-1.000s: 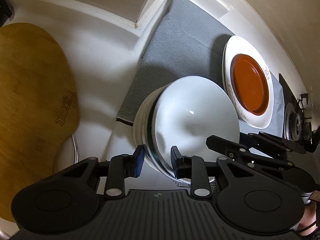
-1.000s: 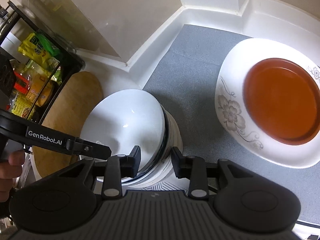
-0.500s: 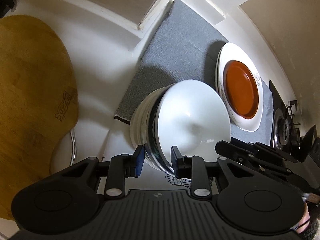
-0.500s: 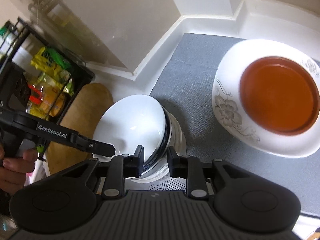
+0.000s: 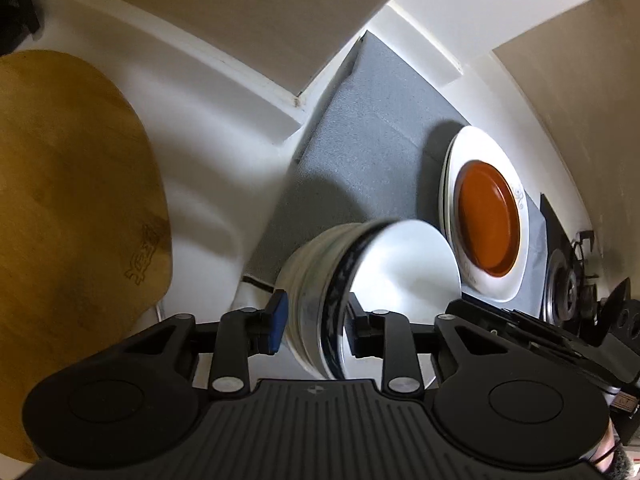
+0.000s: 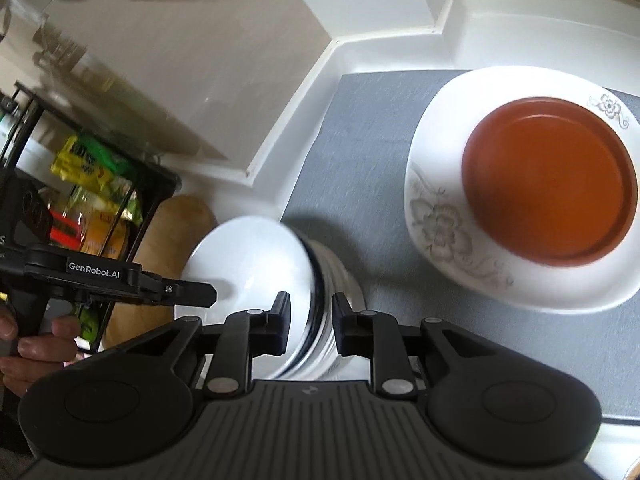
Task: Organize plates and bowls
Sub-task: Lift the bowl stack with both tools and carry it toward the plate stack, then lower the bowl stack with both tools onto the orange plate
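A stack of nested white bowls (image 5: 400,264) (image 6: 248,264), one with a dark patterned rim, is held between both grippers above the counter. My left gripper (image 5: 316,322) is shut on the stack's rim on one side. My right gripper (image 6: 310,322) is shut on the rim on the opposite side. An orange-brown plate (image 5: 488,216) (image 6: 552,180) lies on a white flowered plate (image 5: 452,168) (image 6: 436,216) on the grey mat (image 5: 372,140) (image 6: 360,160), to the right of the bowls.
A wooden cutting board (image 5: 68,208) (image 6: 172,236) lies on the white counter at the left. A black wire rack with packets (image 6: 96,196) stands behind it. A gas stove burner (image 5: 564,292) sits at the far right. White walls form a corner behind the mat.
Both grippers have lifted the bowl stack up and away from the counter, and it now hangs over the mat's near edge. The plates look smaller and farther away.
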